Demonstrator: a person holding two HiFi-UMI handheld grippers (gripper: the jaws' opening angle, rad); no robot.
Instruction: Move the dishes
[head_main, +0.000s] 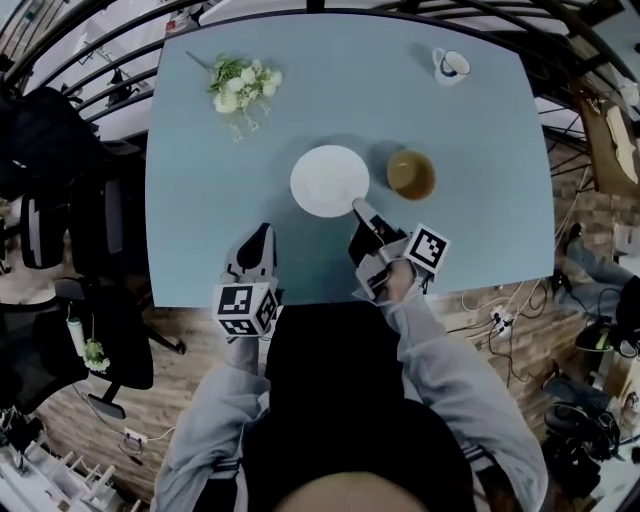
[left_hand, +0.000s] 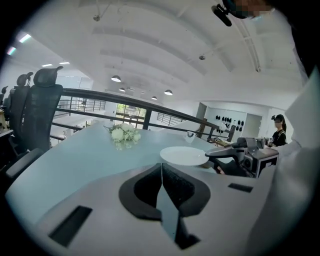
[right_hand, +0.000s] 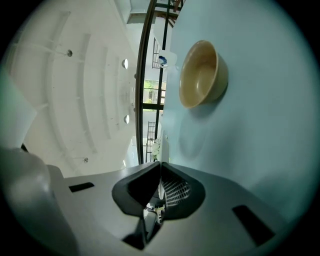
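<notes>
A white plate (head_main: 329, 180) lies in the middle of the light blue table (head_main: 200, 200), with a tan bowl (head_main: 411, 174) just to its right. My right gripper (head_main: 358, 207) is rolled on its side at the plate's near right rim and shut on it. In the right gripper view a thin white edge of the plate (right_hand: 160, 189) shows between the shut jaws (right_hand: 160, 172), and the bowl (right_hand: 200, 75) lies ahead. My left gripper (head_main: 262, 232) hovers near the table's front edge, left of the plate, shut and empty (left_hand: 161, 170). From it I see the plate (left_hand: 184, 155) and the right gripper (left_hand: 216, 155).
A white cup with a blue mark (head_main: 450, 66) stands at the far right of the table. A bunch of white flowers (head_main: 243, 84) lies at the far left. Black office chairs (head_main: 60, 200) stand off the table's left side. A railing runs behind the far edge.
</notes>
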